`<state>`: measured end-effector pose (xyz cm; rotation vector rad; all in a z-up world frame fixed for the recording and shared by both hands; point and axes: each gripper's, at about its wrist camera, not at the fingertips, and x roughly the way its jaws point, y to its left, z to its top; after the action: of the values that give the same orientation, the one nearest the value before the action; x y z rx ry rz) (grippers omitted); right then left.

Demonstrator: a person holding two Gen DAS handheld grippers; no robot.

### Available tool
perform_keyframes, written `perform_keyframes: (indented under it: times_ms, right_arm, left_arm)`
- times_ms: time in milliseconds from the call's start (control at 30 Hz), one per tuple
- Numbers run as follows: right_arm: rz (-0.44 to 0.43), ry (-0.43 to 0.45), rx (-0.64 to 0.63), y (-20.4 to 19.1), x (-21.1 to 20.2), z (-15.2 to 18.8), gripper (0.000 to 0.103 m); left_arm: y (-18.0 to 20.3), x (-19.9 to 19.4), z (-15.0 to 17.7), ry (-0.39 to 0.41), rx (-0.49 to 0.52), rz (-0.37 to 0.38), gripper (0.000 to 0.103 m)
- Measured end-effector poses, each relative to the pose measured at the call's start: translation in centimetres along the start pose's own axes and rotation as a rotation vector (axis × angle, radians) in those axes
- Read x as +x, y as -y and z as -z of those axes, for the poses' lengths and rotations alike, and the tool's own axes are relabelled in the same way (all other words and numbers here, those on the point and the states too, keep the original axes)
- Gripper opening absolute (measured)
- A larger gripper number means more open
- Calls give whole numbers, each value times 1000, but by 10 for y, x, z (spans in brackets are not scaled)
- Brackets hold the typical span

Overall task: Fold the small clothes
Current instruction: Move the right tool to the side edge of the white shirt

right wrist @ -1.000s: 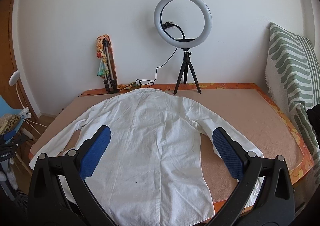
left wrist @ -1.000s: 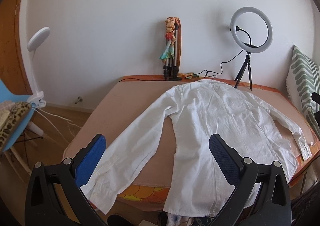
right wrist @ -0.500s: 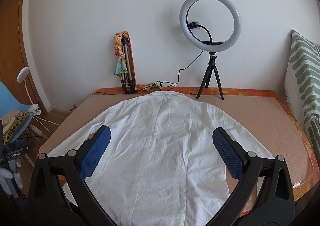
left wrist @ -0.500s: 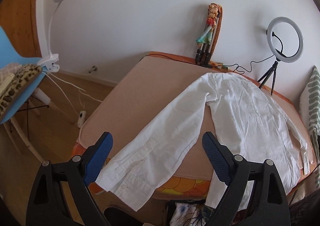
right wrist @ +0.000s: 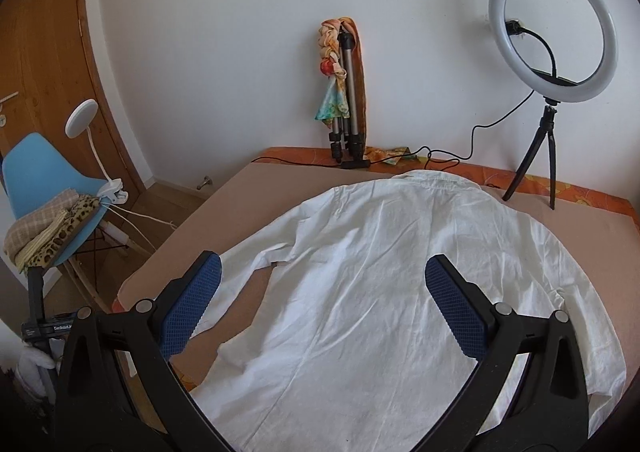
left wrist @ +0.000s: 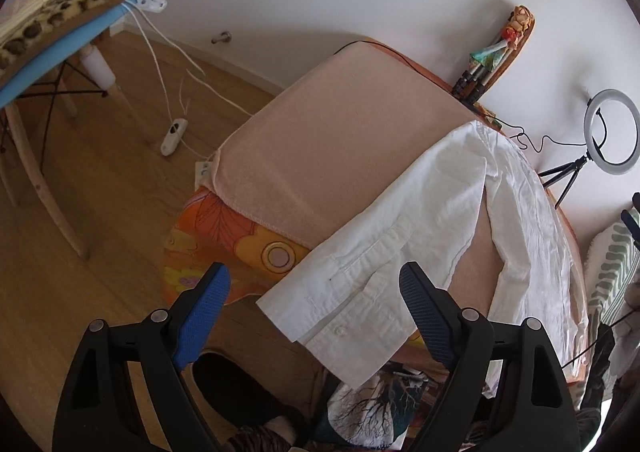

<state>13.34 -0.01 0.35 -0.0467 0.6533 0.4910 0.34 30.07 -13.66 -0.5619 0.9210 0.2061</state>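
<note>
On the peach towel (left wrist: pixel 340 140) covering the bed, the white shirt (right wrist: pixel 400 276) lay spread flat, one sleeve cuff (left wrist: pixel 332 316) hanging over the near edge. Left gripper (left wrist: pixel 316 292) hovered above that cuff, jaws wide though just narrowing, nothing gripped. Right gripper (right wrist: pixel 324 292) was wide open above the shirt body, empty. Ring light (right wrist: pixel 554 32) stood behind.

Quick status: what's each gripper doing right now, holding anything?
Left gripper: open, jaws have just been closing a little, over the sleeve cuff of the white shirt, not gripping it.
Right gripper: open, empty, above the shirt.
</note>
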Motion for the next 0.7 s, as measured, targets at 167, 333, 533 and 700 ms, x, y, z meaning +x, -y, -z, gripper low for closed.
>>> perform_keyframes:
  times_ms: [167,333,533,700]
  right_arm:
    - [-40,-102,-5,-27,49,-7,103]
    - [-65,-165,-6,-44,78,-6,103]
    - [-72,-188,-45,-57,93,-10,103]
    - [-61,-189,-59,-62,99,-17,103]
  left_arm:
    - [-23,15,11,-68,-96,65,86]
    - [-38,31,13,-106,-178,96,86]
    - [-34,43,17,-147,-215,159,53]
    - [-34,42,16,-120,-229,230,19]
